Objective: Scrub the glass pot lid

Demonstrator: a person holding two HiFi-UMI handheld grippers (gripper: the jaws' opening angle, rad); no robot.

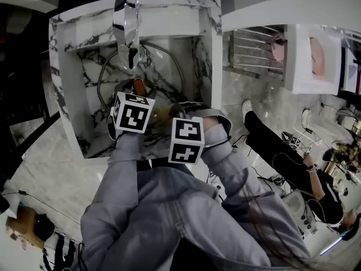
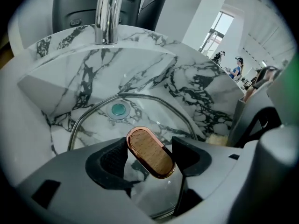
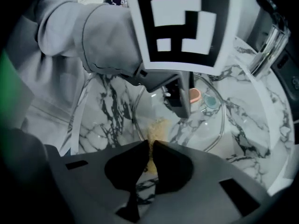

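Two grippers over one white, dark-veined marble sink (image 2: 140,55). Item one, glass pot lid (image 2: 154,118): it lies in the basin with its metal rim curving round the teal drain (image 2: 118,109), which shows through the glass. Its knob (image 2: 150,152), an oval with a copper rim and a cork-like top, stands between the jaws of the left gripper (image 2: 148,157). Those jaws are spread wide, one dark pad on either side of the knob and neither visibly pressing on it. Item two, right gripper (image 3: 150,148): its jaws are drawn almost together and pinch a yellowish sponge (image 3: 156,127). The free end of the sponge reaches down to the glass near the lid's rim, on the side away from the drain. Surface: the basin has steep marble walls and a flat ledge at the back, where a chromed faucet (image 2: 106,13) rises; in the head view its spout hangs over the basin. To the right of the sink is a pale counter with a ribbed metal dish rack (image 1: 254,49). Room: a pale tiled floor (image 1: 34,162) with cables on it, and a person in dark clothing (image 1: 282,151) sitting low at the right. Pose: both grippers point steeply down into the basin, side by side and close together, with their marker cubes turned up toward the head camera. The grey sleeves (image 1: 225,168) of the holder run back from them toward the bottom of the view. In the right gripper view the left gripper hangs just above the lid, with the knob at its tip.
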